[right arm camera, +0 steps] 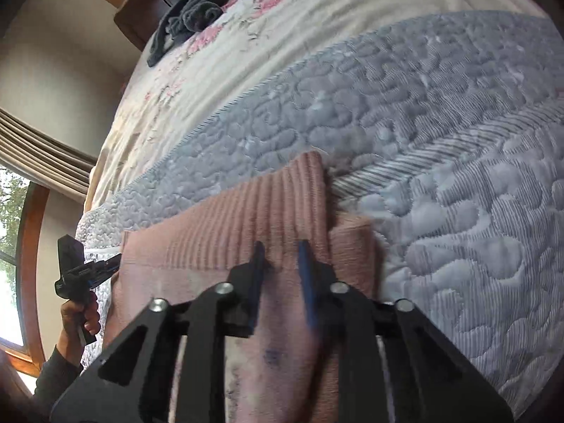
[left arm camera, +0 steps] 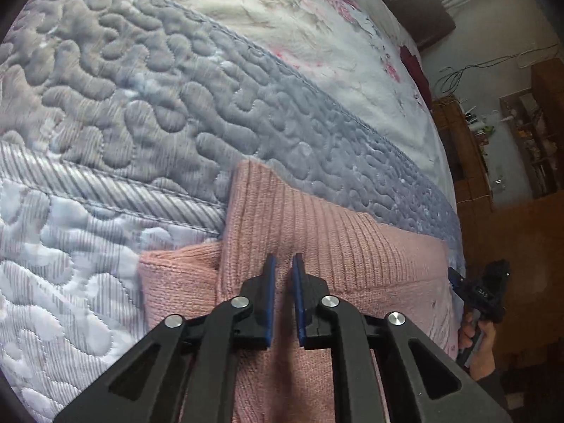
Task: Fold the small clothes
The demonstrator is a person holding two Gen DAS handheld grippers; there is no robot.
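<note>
My left gripper (left arm camera: 283, 259) hangs over the pink sweater (left arm camera: 299, 218), jaws a narrow slit apart with nothing between them. My right gripper (right arm camera: 281, 246) is over the same sweater (right arm camera: 246, 204), jaws parted wider, empty too. The sweater lies partly folded on the quilt (left arm camera: 141, 88) on the bed, ribbed end pointing away from me. A grey cloth (right arm camera: 197, 10) sits far up the bed.
</note>
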